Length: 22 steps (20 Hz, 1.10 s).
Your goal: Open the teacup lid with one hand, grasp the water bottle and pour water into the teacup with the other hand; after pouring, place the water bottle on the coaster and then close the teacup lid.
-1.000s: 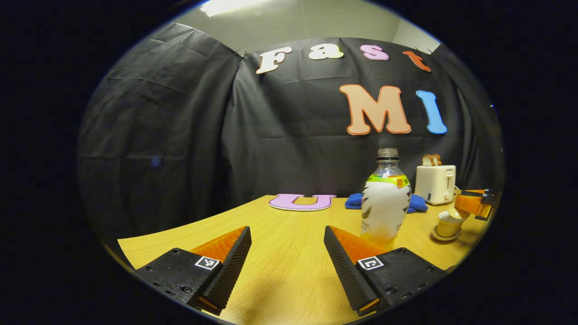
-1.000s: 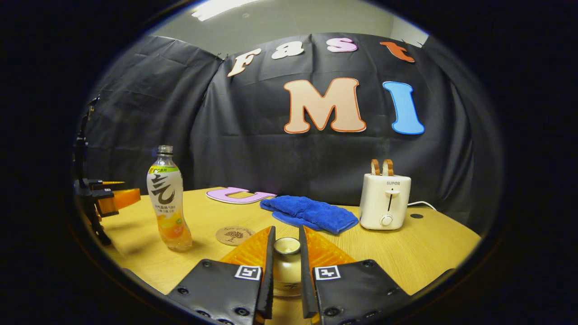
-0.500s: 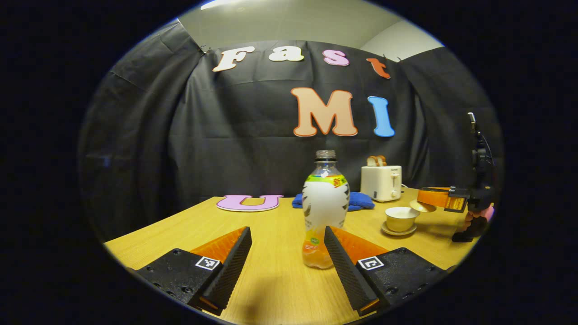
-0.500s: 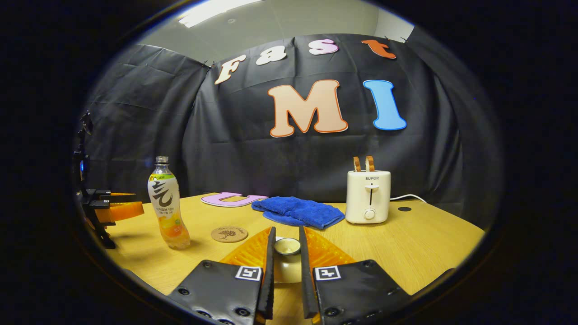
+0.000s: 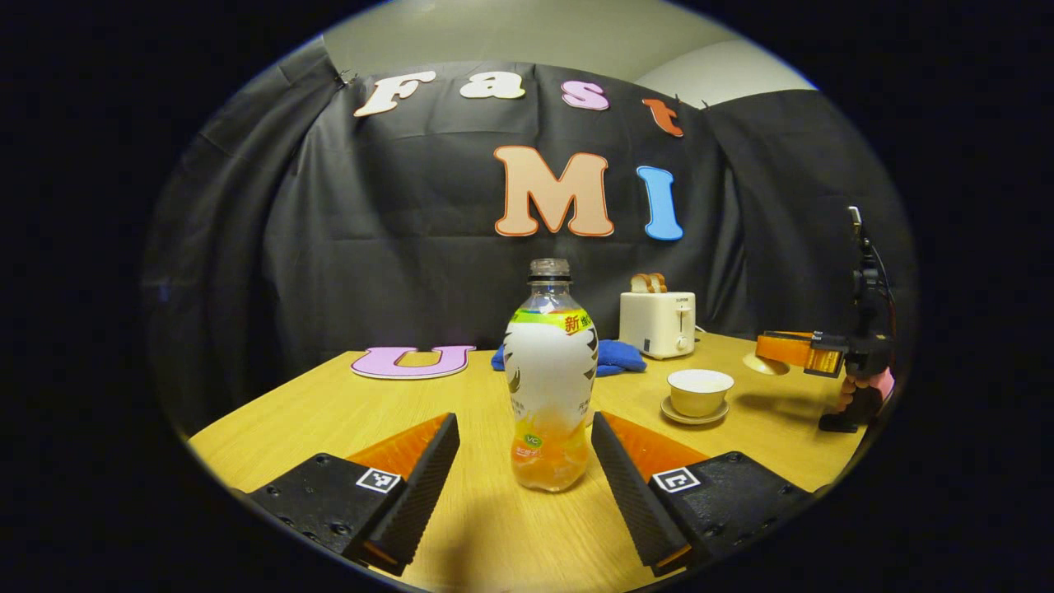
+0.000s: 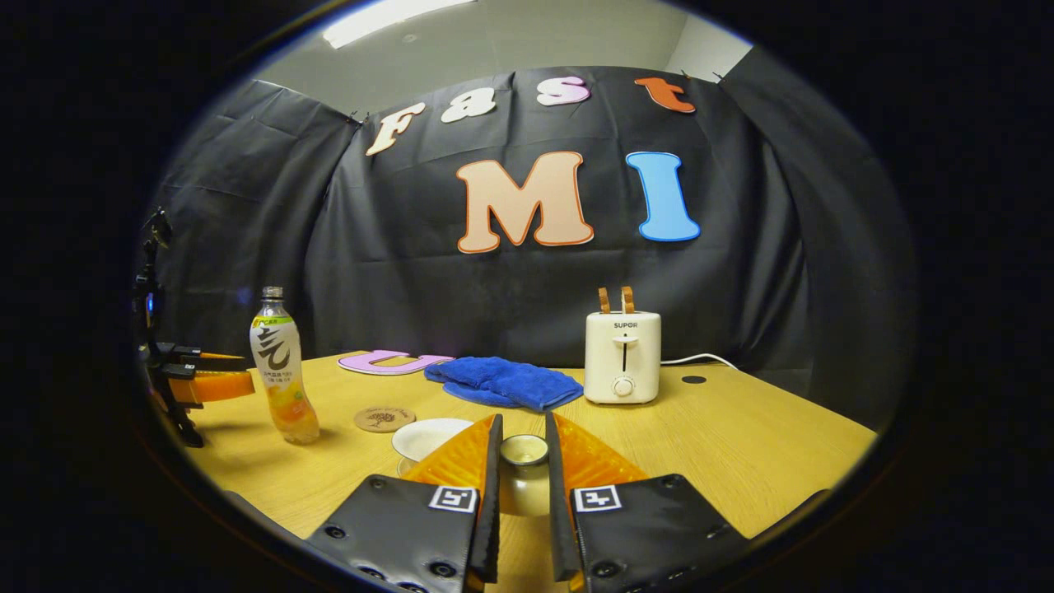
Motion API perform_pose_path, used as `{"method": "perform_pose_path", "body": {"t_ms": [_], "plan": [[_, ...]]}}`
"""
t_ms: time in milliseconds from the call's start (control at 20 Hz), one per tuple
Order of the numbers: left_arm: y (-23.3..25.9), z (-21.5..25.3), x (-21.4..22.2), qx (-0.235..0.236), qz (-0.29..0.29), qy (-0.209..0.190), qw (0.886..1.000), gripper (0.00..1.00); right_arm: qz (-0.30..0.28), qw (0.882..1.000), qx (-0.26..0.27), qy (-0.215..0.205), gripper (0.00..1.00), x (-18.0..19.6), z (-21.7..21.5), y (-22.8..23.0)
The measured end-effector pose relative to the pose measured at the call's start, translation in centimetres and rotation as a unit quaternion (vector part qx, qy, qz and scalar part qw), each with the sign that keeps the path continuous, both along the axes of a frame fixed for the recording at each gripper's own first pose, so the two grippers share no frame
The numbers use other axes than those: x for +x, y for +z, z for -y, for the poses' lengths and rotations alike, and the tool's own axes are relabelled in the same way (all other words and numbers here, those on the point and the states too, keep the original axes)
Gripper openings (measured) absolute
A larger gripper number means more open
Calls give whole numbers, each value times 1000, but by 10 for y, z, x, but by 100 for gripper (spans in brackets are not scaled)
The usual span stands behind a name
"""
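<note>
The teacup lid (image 6: 524, 461) is pinched by its knob between the right gripper (image 6: 524, 482) fingers, lifted clear of the open teacup (image 5: 699, 391), which sits on its saucer left of those fingers. The water bottle (image 5: 549, 379) stands upright between the left gripper (image 5: 521, 461) fingers, which are spread wide, not touching it. A coaster (image 6: 384, 418) lies beside the teacup.

The water bottle (image 5: 550, 379) stands upright and uncapped on the tabletop (image 5: 346, 412), with orange liquid low in it and a white label. The pale teacup (image 5: 699, 391) sits open on its saucer (image 5: 693, 414). Its lid (image 6: 524, 473) is lifted away. The round brown coaster (image 6: 384, 418) lies flat near the bottle.
</note>
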<state>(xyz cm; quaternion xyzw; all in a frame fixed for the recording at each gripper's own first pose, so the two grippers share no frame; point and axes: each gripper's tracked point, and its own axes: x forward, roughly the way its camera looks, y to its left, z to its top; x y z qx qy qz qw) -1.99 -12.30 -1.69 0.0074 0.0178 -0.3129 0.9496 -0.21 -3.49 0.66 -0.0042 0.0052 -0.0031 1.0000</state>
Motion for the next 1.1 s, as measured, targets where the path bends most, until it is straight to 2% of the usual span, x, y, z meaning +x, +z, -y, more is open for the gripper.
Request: {"method": "perform_pose_path", "body": {"t_ms": [650,750,850,1100], "plan": [[-15,51,44,21,-51,-1,999,94,-1,1000,1,-4,27,-4,10,1],[-19,55,48,34,-57,4,998,86,0,1000,0,-4,28,-5,9,1],[-26,57,53,55,-65,16,996,69,0,1000,0,-7,27,-4,11,1],[-22,58,63,92,-48,47,993,59,0,1000,0,-11,27,-4,13,2]]}}
